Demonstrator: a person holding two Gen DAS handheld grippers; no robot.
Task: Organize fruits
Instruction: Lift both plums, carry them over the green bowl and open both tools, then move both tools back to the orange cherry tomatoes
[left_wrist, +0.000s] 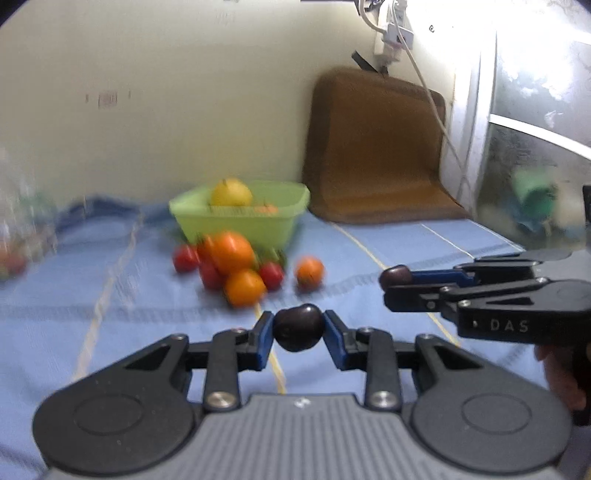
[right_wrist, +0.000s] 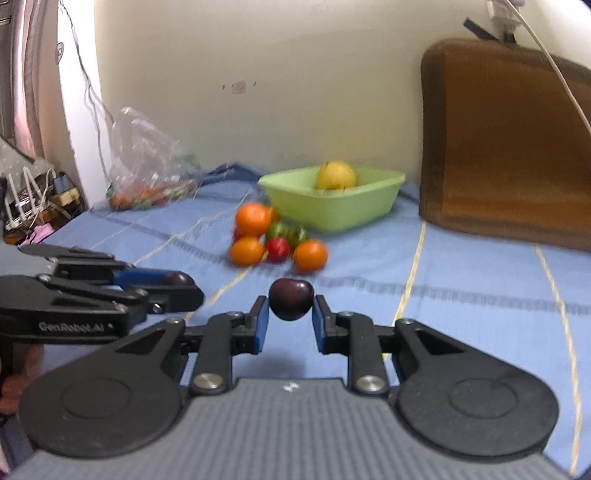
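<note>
Plums in both grippers. The left gripper was clamped on a dark plum, pinched between its blue pads, and the right gripper squeezed a second dark plum the same way. Both were held above a pale blue bedsheet crossed by darker bands and thin yellow lines.

Straight ahead of the left gripper lay a loose pile of oranges and red tomatoes, one orange a little apart on the right of the pile. Just beyond the pile stood a light green basket, a yellow fruit showing over its rim.

From the right gripper's view the same pile sat ahead and slightly left, green fruit tucked in among it, the basket behind and to the right. Far off to its left a clear plastic bag with more produce slumped against the cream wall. A brown cushion leaned on the wall to the right, a white cable hanging across it. In the left gripper's view, bright window glass glared at the far right, and the background was blurred.
</note>
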